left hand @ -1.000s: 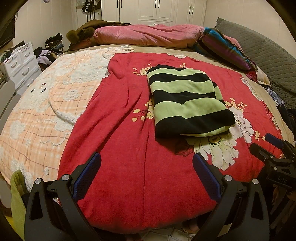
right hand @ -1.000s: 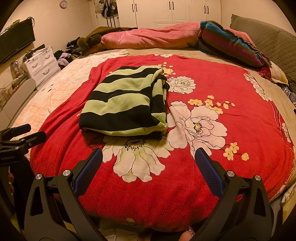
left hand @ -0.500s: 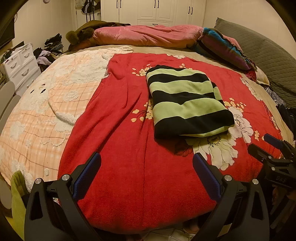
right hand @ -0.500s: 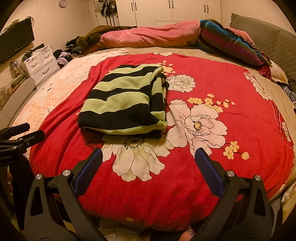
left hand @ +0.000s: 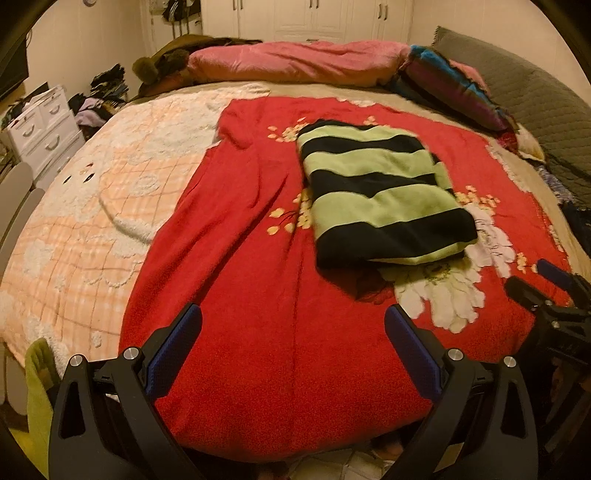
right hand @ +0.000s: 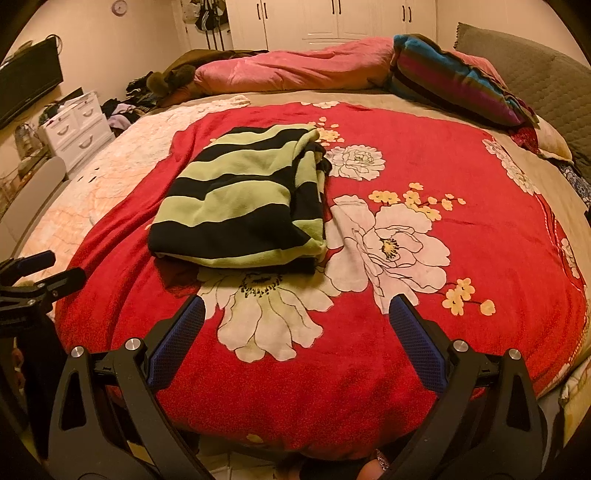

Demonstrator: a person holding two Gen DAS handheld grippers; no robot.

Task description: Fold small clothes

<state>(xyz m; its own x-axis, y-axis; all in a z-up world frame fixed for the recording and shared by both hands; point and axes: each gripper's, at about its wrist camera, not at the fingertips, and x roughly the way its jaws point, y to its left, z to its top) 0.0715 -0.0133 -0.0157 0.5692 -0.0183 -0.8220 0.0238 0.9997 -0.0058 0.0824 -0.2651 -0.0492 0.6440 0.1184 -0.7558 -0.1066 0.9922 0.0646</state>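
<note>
One folded garment (right hand: pixel 240 206), seemingly; two tongs gaping.

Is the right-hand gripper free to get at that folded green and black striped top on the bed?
Probably yes. The right gripper is open and empty, and only bare red blanket lies between it and the striped top, ahead and slightly to its left. Nothing rests on the top, and the left gripper stays clear.

Warm-lit bedroom: white wardrobe doors (right hand: pixel 332 18) behind the bed (right hand: pixel 406 99), white drawer unit (right hand: pixel 77 125) left.
</note>
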